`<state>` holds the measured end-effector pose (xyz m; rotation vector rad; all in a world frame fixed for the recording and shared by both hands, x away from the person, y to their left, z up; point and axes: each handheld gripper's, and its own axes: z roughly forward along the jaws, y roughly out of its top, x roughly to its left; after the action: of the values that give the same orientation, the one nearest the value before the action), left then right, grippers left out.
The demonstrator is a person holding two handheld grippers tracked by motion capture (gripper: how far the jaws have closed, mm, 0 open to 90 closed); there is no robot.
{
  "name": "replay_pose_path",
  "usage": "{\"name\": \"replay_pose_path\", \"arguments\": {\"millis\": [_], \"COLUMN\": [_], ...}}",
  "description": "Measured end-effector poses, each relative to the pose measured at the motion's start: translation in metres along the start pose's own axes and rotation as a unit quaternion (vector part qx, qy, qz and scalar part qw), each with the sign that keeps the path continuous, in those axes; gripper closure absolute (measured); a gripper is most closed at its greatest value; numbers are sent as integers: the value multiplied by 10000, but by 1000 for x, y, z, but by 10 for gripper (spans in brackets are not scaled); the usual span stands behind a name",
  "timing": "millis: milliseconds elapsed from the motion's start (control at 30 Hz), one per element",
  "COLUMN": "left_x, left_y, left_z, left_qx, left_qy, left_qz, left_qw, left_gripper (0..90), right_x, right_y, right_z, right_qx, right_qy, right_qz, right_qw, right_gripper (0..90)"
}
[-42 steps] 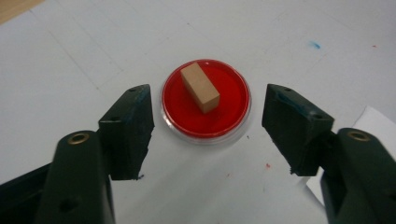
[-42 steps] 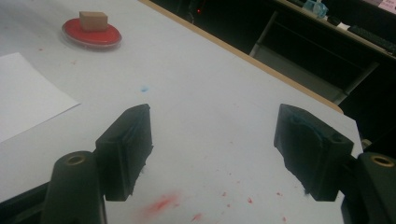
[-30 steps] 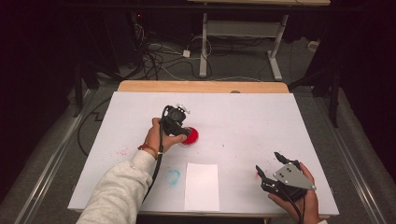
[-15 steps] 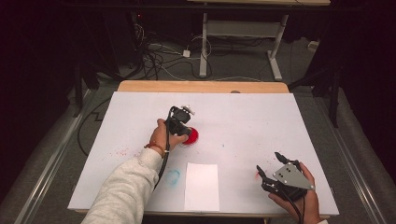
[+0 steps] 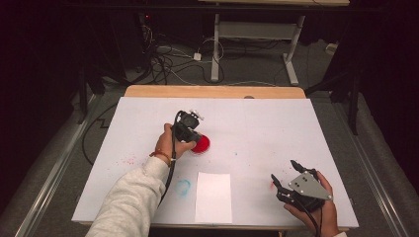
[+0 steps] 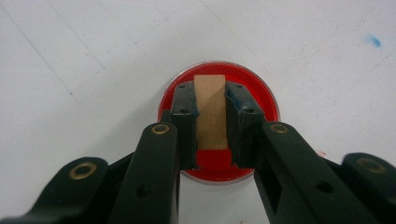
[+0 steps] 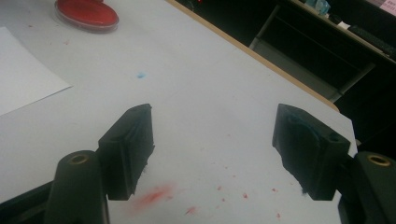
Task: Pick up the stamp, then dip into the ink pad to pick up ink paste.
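Table (image 5: 257, 128), covered in white sheeting, takes up most of the high view, with a bare wooden strip along its far edge. Faint red speckles mark the sheeting at left, and a light blue ring-shaped smear (image 5: 183, 186) sits near the front edge, just left of the paper.

Sheet of white paper (image 5: 213, 196) lies flat at the near centre of the table, well apart from both grippers. In the right gripper view its corner (image 7: 28, 74) shows at the left.

Left gripper (image 5: 190, 129) is held in a hand (image 5: 173, 145) reaching from a light-sleeved arm, just left of table centre and pointing down at the red dish. In the left gripper view its jaws (image 6: 212, 119) are clamped on a small upright wooden block (image 6: 211, 112), pads pressing both of its sides. The jaws have just been closing, with the block between them.

Right gripper (image 5: 286, 180) rests in a hand at the near right corner, jaws spread wide with nothing between them (image 7: 215, 140). A red smear (image 7: 154, 196) and red flecks lie on the sheeting just below it.

Red dish (image 5: 201, 144), round, shallow and clear-rimmed, sits at table centre directly under the left gripper; the block stands inside it (image 6: 219, 163). From the right gripper it appears far off at upper left (image 7: 86, 13).
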<state>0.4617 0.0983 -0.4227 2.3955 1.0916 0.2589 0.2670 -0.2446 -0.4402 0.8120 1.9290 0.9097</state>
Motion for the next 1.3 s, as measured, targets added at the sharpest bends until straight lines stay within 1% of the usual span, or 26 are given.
{"name": "replay_pose_path", "arguments": {"millis": [33,100,133,200,267,333,500,533,600,733,767,867,933,1000,1067,1167,1200,1267,1300], "left_x": [1,3,3,3,2,0,-5,-6,-9,-12,-13,-17,-19,-20,-20,-18,-17,-16,-15], "left_y": [-1,-2,-3,-4,-6,-8,-11,-11,-11,-10,-9,-7,-4,-2,0,2,2,2,2], "left_z": [-3,-9,-12,-21,-29,-35,-48,-50,-53,-59,-60,-63,-64,-64,-62,-54,-52,-45,-41], "left_qx": [-52,-162,-208,-328,-467,-545,-637,-602,-606,-684,-698,-664,-609,-536,-481,-332,-284,-189,-150], "left_qy": [-14,-64,-89,-84,-143,-116,-173,-143,-99,-125,-128,-148,-182,-119,-197,-223,-248,-209,-244], "left_qz": [8,-3,37,120,158,223,432,523,635,664,697,776,829,868,864,821,819,830,808], "left_qw": [10000,9998,9997,9994,9987,9982,9969,9967,9961,9954,9950,9947,9945,9947,9949,9958,9959,9962,9963], "left_gripper": [740,740,740,740,740,740,740,740,741,740,740,740,740,740,740,740,740,740,740], "right_x": [-1,-2,-2,-4,-5,-5,-4,-4,-3,-4,-4,-4,-3,-3,-3,-4,-3,-1,-1], "right_y": [0,0,0,1,0,0,1,1,0,-1,-1,-1,-1,-2,-3,-3,-2,-2,-2], "right_z": [1,0,0,-2,-2,-2,-3,-3,-2,-1,-1,-1,-1,-1,-1,-1,-1,0,0], "right_qx": [-5,-29,-29,-92,-107,-107,-121,-121,-89,-45,-40,-27,-24,-19,14,17,4,0,0], "right_qy": [18,5,5,4,7,10,46,46,84,98,94,87,42,61,71,70,85,108,108], "right_qz": [-1,76,76,159,183,187,215,215,186,194,187,192,187,165,147,195,178,147,147], "right_qw": [10000,10000,10000,9998,9998,9998,9997,9997,9998,9998,9998,9998,9998,9998,9999,9998,9998,9998,9998], "right_gripper": [292,291,291,290,290,290,288,288,288,287,285,282,277,277,276,276,276,276,276]}}
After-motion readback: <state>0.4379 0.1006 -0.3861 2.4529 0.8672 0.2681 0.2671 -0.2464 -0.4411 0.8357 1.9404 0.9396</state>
